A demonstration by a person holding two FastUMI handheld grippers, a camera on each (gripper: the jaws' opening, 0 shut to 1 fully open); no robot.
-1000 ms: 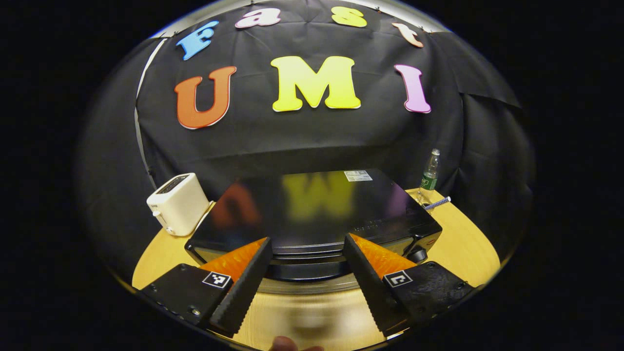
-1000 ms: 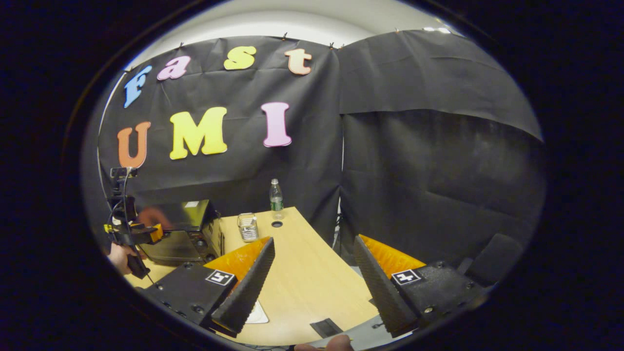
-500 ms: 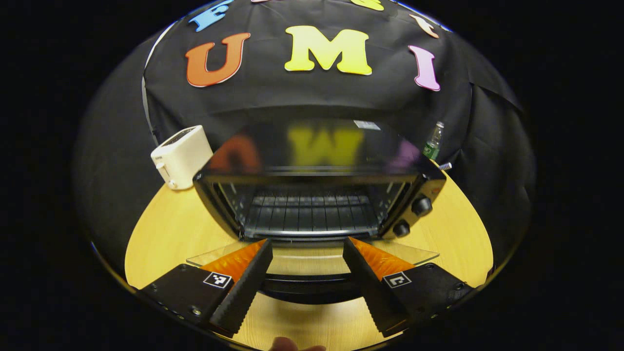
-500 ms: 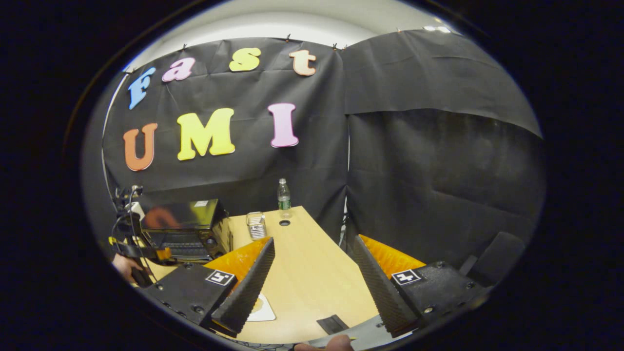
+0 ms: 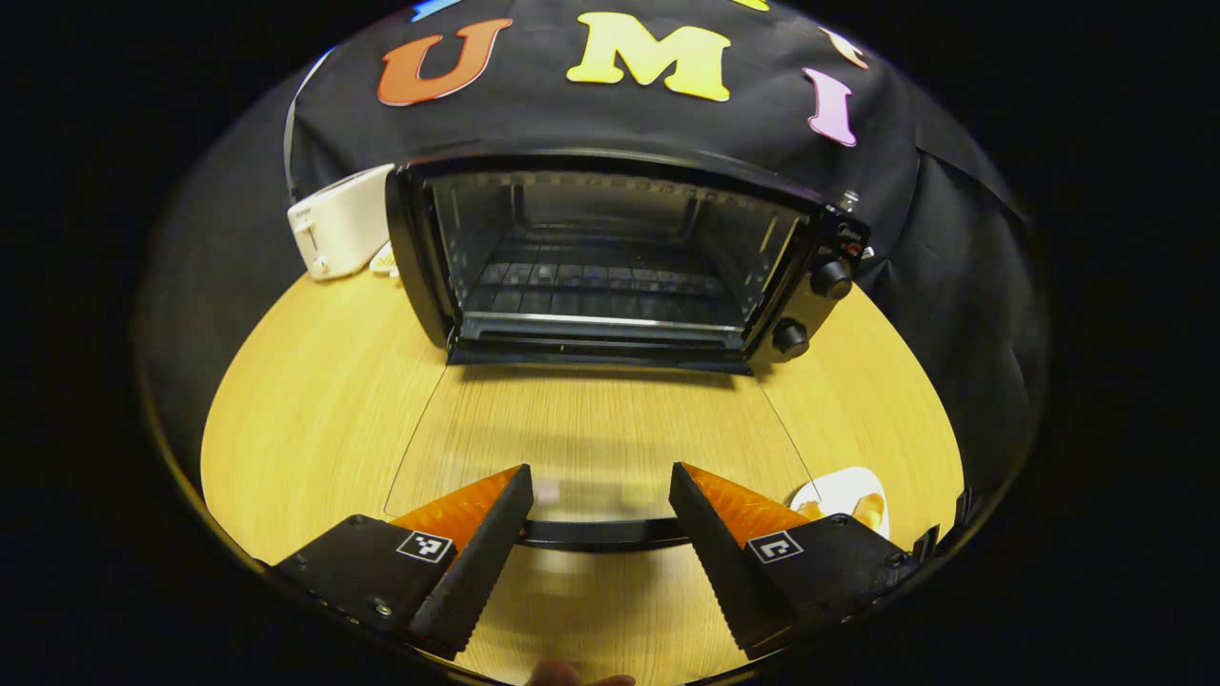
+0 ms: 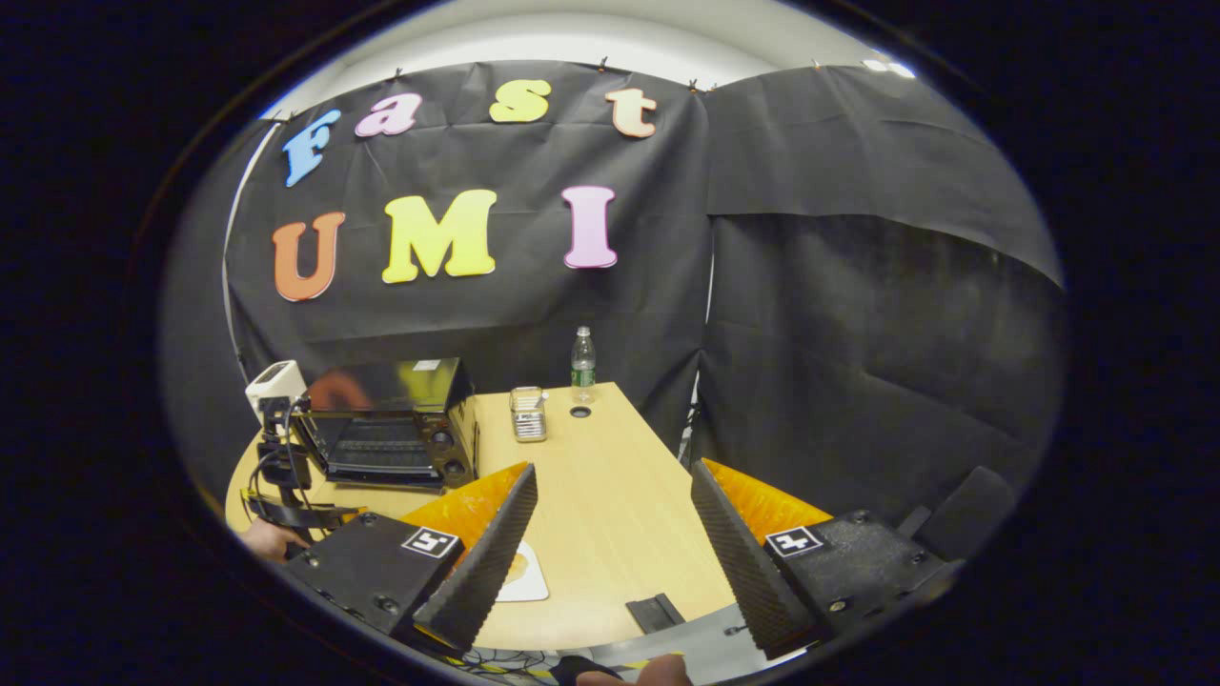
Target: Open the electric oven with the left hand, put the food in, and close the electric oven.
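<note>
The black electric oven (image 5: 610,257) stands open, its wire rack bare. Its glass door (image 5: 591,429) lies flat toward me, and the dark door handle (image 5: 602,534) runs across the gap between my fingers. My left gripper (image 5: 599,476) is open, its fingers standing either side of the handle's middle without pressing on it. The food lies on a white plate (image 5: 843,495) at the table's right front. In the right gripper view the oven (image 6: 391,419) is far left, with the left gripper (image 6: 286,495) before it. My right gripper (image 6: 615,472) is open and holds nothing, and the plate (image 6: 522,572) peeks beside its left finger.
A white toaster (image 5: 338,229) stands left of the oven. A water bottle (image 6: 582,362) and a small clear container (image 6: 527,426) sit at the back of the wooden table (image 6: 610,514). A dark chair (image 6: 963,495) is at the right.
The oven door has swung down from nearly shut to flat open. My left gripper came down and back with the handle. The right gripper's view has turned slightly toward the oven.
</note>
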